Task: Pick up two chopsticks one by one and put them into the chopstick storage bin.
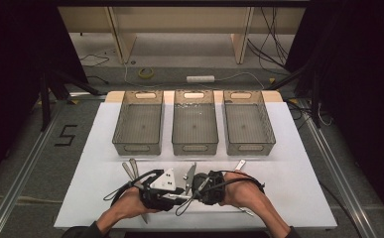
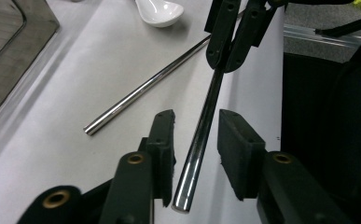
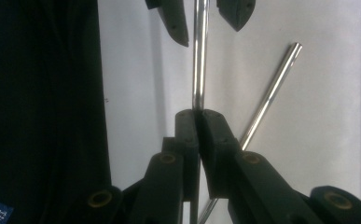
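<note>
A thin shiny metal rod (image 2: 201, 135) hangs above the white table top, and my right gripper (image 3: 197, 114) is shut on one end of it. My left gripper (image 2: 197, 115) faces it, one jaw on each side of the rod's free end, with a gap still showing at each pad. In the high view the left gripper (image 1: 177, 193) and right gripper (image 1: 195, 191) meet tip to tip near the table's front edge. The rod (image 3: 199, 60) runs straight from the right gripper's shut jaws up to the left gripper (image 3: 201, 14).
A second metal rod (image 2: 145, 88) lies flat on the white mat (image 1: 298, 173), with a white spoon (image 2: 159, 11) beyond it. Three clear grey bins (image 1: 137, 148) (image 1: 194, 148) (image 1: 249, 148) stand in a row at the back. Other utensils (image 1: 130, 168) (image 1: 240, 163) lie in front of them.
</note>
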